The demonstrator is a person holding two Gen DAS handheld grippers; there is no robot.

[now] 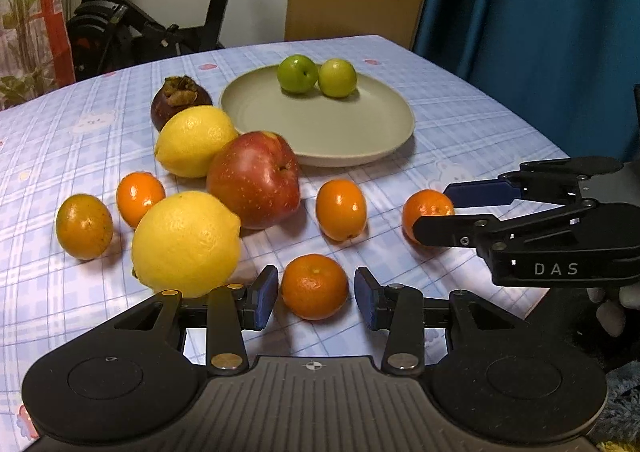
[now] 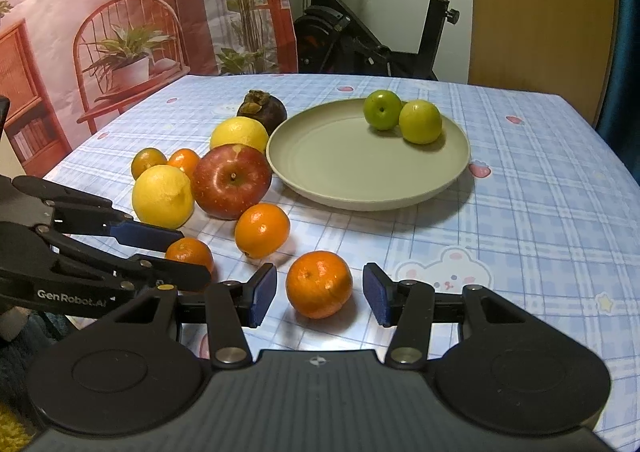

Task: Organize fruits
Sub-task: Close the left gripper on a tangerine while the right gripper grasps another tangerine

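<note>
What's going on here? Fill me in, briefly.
A person is sorting fruit with two handheld grippers. The left gripper straddles one mandarin, the right gripper a second mandarin; both sets of jaws are open, pads not touching. Two green fruits sit on the plate; the apple and lemons lie on the tablecloth.

**Fruit on the cloth, two already plated**

A mandarin (image 1: 314,286) sits between the left gripper (image 1: 316,298) pads, a gap on each side. Another mandarin (image 2: 319,284) sits likewise within the right gripper (image 2: 320,294). Ahead of both tools lie two lemons (image 1: 186,242) (image 1: 195,141), a red apple (image 1: 254,179) lying on its side (stem facing right), a dark mangosteen (image 1: 180,101) and more small oranges (image 1: 341,209). Farthest ahead, a pale plate (image 1: 320,131) carries two touching green fruits (image 1: 297,73) (image 1: 337,77).
</note>
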